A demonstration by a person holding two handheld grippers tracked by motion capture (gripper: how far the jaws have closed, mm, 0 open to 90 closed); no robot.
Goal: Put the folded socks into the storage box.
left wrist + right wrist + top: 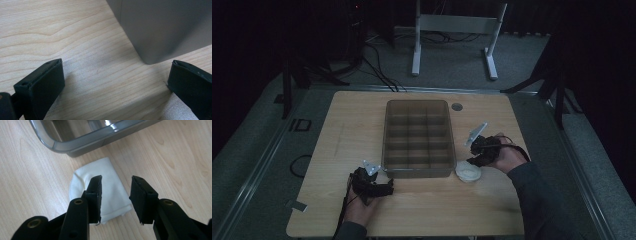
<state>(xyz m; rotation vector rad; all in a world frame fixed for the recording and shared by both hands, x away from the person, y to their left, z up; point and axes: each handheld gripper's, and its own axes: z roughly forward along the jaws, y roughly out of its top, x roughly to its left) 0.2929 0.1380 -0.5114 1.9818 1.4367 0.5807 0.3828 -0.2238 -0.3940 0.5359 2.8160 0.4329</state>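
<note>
- Plainly, the small folded white cloth (100, 188) lies on the pale wooden surface (422, 200), just beside the near right corner of the grey plastic compartment tray (419, 137).
- The right gripper (116, 195) hovers directly over the cloth, its fingers (96, 195) parted and gripping nothing; the cloth's long axis runs from the tray toward the hand, under the left finger, so a slight shift that way looks needed.
- The left gripper (112, 85) is farther off, fingers wide and empty by the tray's other near corner.

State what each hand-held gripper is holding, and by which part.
Nothing is held. The right hand-held gripper hangs open over the folded white cloth, pads not pressing it. The left hand-held gripper is open over bare table.
</note>
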